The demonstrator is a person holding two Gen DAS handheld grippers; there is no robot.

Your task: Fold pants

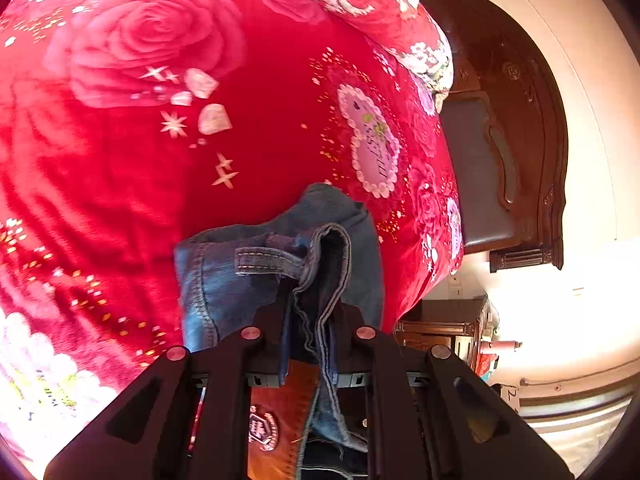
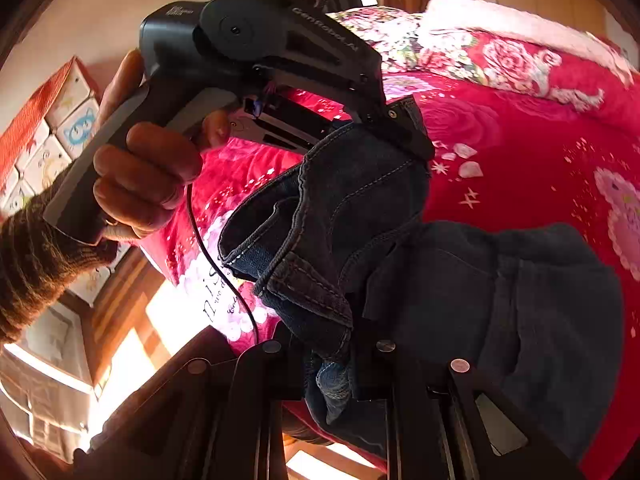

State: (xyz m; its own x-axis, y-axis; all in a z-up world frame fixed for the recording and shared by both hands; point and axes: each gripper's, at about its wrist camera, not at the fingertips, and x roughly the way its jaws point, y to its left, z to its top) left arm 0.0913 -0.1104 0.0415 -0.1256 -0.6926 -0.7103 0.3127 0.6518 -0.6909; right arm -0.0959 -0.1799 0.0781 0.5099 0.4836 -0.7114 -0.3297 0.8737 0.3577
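The blue denim pants point(image 1: 232, 280) hang lifted above the red rose blanket point(image 1: 248, 128). In the left wrist view my left gripper point(image 1: 310, 312) is shut on the waistband edge beside a belt loop, and a brown leather patch point(image 1: 276, 400) shows between its arms. In the right wrist view my right gripper point(image 2: 332, 344) is shut on another fold of the pants point(image 2: 360, 208). Dark denim drapes away to the right over the blanket point(image 2: 520, 140). A hand point(image 2: 148, 176) holds the left gripper point(image 2: 404, 136) at the upper middle, clamped on the denim's top edge.
A dark carved wooden headboard point(image 1: 520, 140) and a low wooden nightstand point(image 1: 440, 332) stand beyond the bed's right edge. Stacked printed boxes point(image 2: 52, 128) sit at the left. A black cable point(image 2: 216, 264) dangles from the left gripper. A patterned pillow point(image 2: 500, 56) lies at the bed's far end.
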